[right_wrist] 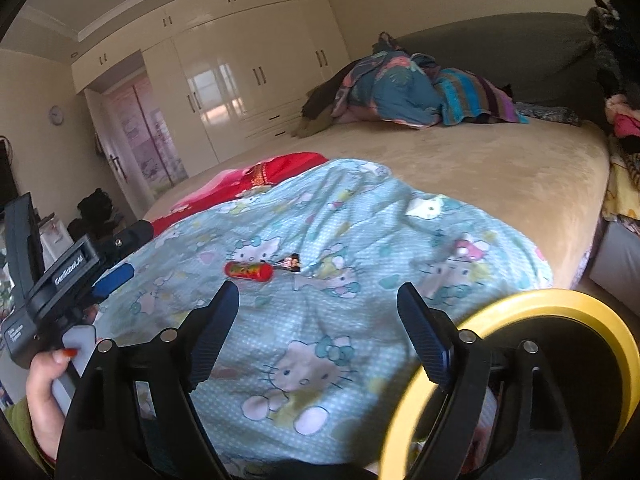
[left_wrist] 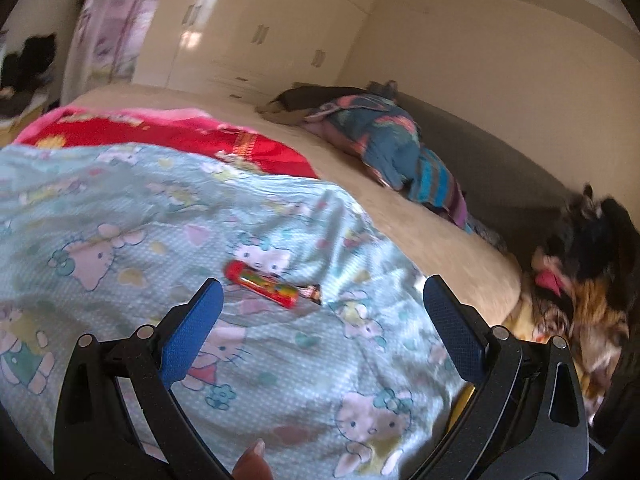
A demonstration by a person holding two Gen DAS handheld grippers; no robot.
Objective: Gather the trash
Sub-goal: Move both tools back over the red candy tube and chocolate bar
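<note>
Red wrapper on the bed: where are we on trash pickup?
Done: nothing visibly collected. In hand: nothing; the left gripper and right gripper are both open and empty. Left: the red wrapper lies on the cat-print blanket, a small dark scrap beside it; the yellow-rimmed bin waits at lower right.

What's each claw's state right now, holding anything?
Left claw: open, holding nothing; the red wrapper lies on the blanket ahead of it.
Right claw: open, holding nothing.
</note>
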